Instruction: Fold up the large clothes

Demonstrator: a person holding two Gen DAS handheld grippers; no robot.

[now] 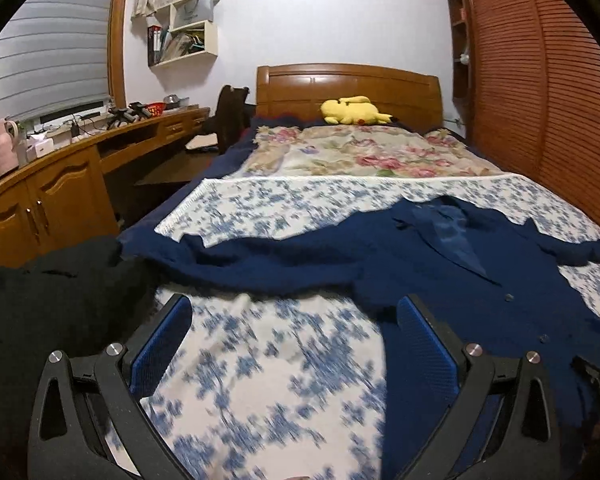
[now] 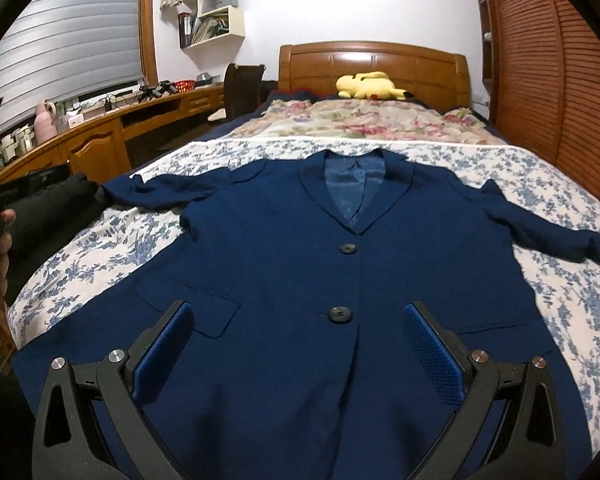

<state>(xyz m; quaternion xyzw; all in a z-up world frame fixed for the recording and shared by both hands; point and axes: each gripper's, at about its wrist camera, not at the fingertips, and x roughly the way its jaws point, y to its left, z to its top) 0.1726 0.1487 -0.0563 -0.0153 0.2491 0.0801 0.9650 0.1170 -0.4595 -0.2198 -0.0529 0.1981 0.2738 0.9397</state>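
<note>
Right wrist view, left to right. Far left edge of frame: a bare hand (image 2: 5, 236) against black cloth (image 2: 48, 208). Centre: navy blazer (image 2: 300, 280) spread flat and face up on blue-floral bedspread (image 2: 560, 300), collar toward the top of frame, both sleeves stretched sideways (left one reaching the black cloth). Two dark buttons (image 2: 339, 314) down the front, flap pockets lower left and lower right. Bottom centre: right gripper (image 2: 298, 340), blue pads wide apart, nothing between them, hovering above the blazer's lower front. Upper centre: yellow plush toy (image 2: 370, 86) by wooden headboard (image 2: 374, 65).

Left wrist view. Lower left: black cloth again. Bottom centre: left gripper (image 1: 294, 334), fingers spread wide and empty, over bare bedspread beside the blazer's edge. Centre to right: blazer sleeve and body, bedspread motion-blurred beneath.
</note>
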